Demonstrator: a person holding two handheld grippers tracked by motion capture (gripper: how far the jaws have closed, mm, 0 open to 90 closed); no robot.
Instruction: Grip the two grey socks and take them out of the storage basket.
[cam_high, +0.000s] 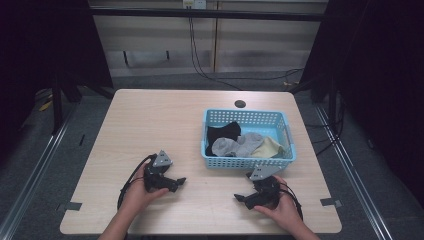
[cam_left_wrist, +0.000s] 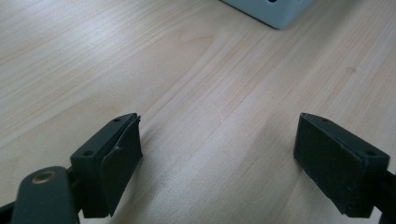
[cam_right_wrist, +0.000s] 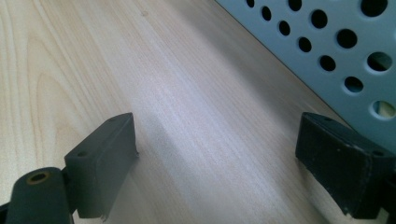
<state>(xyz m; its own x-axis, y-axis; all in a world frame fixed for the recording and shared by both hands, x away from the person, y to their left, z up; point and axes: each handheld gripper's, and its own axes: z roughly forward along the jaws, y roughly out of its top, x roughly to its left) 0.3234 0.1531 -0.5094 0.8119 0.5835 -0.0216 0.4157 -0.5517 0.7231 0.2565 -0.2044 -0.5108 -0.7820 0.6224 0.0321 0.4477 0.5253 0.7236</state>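
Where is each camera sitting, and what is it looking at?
High view: above the person's side, looking forward and down at the table, blue basket, both forearms, left gripper, right gripper.
Left gripper view: on the left gripper, along its open jaws over bare wood.
Right gripper view: on the right gripper, open jaws beside the basket's holed wall.
All views share the basket and tabletop.

A lab-like recording bay: bare wooden table, dark curtains, floor rails, trailing wall cables.

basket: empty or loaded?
Loaded. The blue basket holds a black sock, grey socks and a cream one, heaped loosely.
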